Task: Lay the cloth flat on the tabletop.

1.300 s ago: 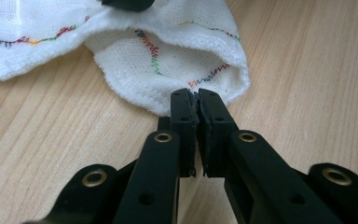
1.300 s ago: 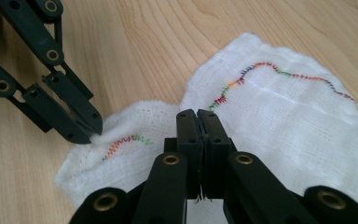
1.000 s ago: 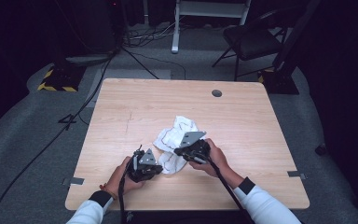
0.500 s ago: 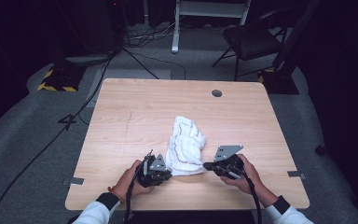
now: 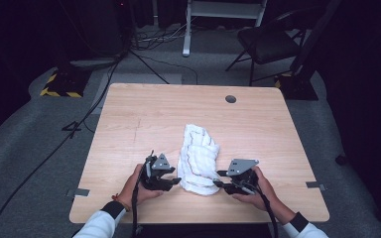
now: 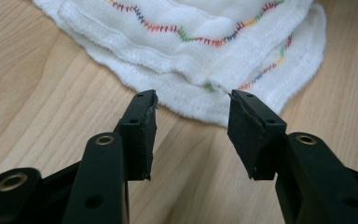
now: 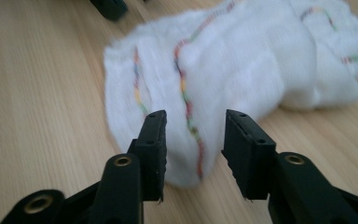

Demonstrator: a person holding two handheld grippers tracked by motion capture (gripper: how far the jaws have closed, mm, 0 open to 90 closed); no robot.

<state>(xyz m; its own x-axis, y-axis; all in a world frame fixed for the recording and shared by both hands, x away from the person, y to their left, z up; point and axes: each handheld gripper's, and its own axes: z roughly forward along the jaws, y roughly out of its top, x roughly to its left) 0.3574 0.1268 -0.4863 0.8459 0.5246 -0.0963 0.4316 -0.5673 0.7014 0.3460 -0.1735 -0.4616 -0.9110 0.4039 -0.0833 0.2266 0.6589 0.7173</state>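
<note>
Folded towel point(image 5: 199, 159) on the counter point(image 5: 139, 124); we flank it with left hand-held gripper point(image 5: 174, 182) and right hand-held gripper point(image 5: 220, 178), both agape, empty, poised to pinch opposite edges.

One crumpled white cloth with multicoloured stitching point(image 5: 198, 159) and two black hand-held grippers, left point(image 5: 174, 181) and right point(image 5: 218, 178), are counted on one wooden surface point(image 5: 144, 119).

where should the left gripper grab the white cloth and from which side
Probably the near rounded end of the white cloth, at its thick hemmed edge. There the folded layers stack into a raised lip that hangs just past the tabletop grain. The left gripper already faces that edge with jaws open, so a low, level approach straight ahead from the cloth's left side should catch all the layers.
</note>
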